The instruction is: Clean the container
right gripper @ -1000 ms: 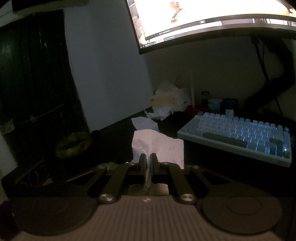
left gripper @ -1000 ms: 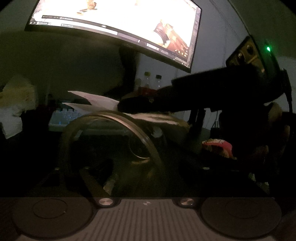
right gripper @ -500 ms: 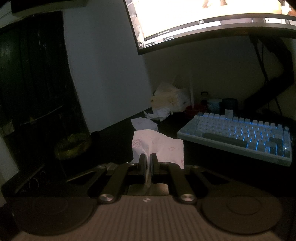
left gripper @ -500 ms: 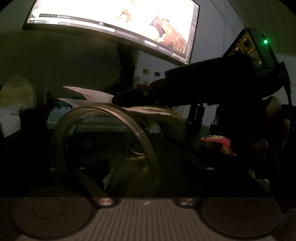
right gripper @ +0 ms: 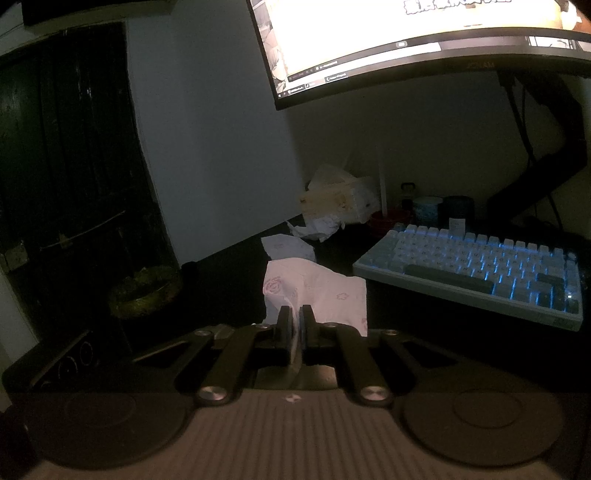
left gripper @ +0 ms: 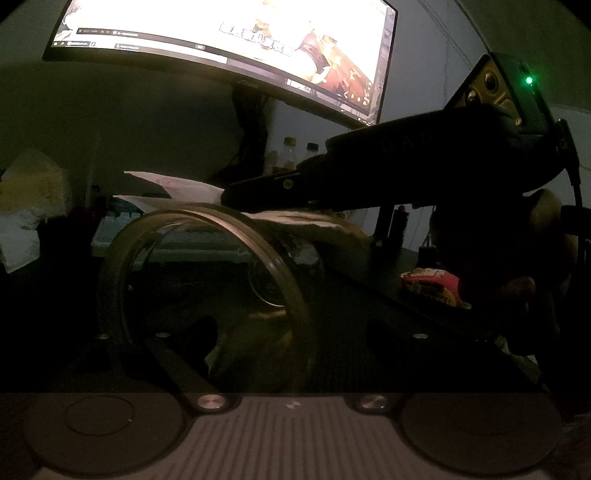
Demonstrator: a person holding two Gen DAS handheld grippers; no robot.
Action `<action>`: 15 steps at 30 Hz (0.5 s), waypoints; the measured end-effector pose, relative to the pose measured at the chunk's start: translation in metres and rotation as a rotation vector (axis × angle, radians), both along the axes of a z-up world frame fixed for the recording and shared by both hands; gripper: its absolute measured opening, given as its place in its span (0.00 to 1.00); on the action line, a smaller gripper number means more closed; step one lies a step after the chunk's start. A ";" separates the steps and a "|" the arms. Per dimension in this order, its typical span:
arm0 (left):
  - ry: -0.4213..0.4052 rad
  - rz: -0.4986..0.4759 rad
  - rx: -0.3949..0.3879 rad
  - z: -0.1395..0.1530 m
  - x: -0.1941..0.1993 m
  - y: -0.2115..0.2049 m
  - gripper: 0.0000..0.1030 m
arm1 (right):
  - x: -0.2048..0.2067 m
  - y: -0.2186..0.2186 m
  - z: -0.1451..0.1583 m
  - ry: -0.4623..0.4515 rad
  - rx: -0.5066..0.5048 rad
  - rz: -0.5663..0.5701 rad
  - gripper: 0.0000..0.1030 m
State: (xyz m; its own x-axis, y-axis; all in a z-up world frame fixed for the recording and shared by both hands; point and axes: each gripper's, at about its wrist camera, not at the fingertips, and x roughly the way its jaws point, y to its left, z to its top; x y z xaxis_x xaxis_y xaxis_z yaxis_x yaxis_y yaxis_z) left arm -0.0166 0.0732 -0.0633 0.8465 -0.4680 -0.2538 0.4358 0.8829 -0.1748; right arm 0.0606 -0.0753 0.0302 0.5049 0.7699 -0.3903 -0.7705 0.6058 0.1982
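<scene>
Tissues [right gripper: 314, 291]: three; keyboard [right gripper: 476, 266]: one; monitor [right gripper: 424, 37]: one.

L tongs [left gripper: 258, 332] wide round glass container [left gripper: 207, 280]

Both views dim, underexposed. Sole strong light: overexposed curved monitor [left gripper: 229, 33], screen blown white. Keyboard [right gripper: 476, 269] backlight glows blue. Foreground near-black; fisheye bends edges.

Container [left gripper: 207, 291] held between the wide-set left gripper [left gripper: 258, 332] jaws, tissue [right gripper: 314, 291] clamped in the right gripper [right gripper: 295, 325], keyboard [right gripper: 476, 269] set right of the tissue, monitor [right gripper: 424, 40] hung above.
</scene>
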 end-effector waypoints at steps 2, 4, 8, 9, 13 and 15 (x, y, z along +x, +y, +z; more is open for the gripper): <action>0.000 -0.001 0.000 0.000 0.000 0.000 0.85 | 0.000 0.000 0.000 0.001 0.002 0.001 0.06; 0.000 -0.001 0.000 0.000 0.000 0.000 0.85 | 0.000 0.000 0.000 0.001 0.002 0.000 0.06; 0.000 0.002 0.000 0.000 0.000 0.000 0.85 | 0.000 -0.001 -0.001 0.002 0.003 -0.001 0.06; 0.000 0.004 -0.001 0.000 0.000 -0.001 0.85 | 0.000 -0.001 -0.001 0.001 0.003 -0.001 0.06; 0.001 0.007 -0.001 0.001 0.000 -0.003 0.85 | 0.001 -0.001 -0.001 0.004 0.005 -0.002 0.06; 0.001 0.006 -0.001 0.001 0.000 -0.003 0.85 | 0.001 0.000 -0.001 0.002 0.004 -0.003 0.06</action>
State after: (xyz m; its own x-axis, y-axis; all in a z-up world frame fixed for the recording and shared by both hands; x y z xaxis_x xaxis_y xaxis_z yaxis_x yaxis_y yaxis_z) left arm -0.0170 0.0705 -0.0627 0.8494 -0.4628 -0.2538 0.4299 0.8856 -0.1759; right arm 0.0616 -0.0757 0.0292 0.5068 0.7699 -0.3879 -0.7682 0.6075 0.2021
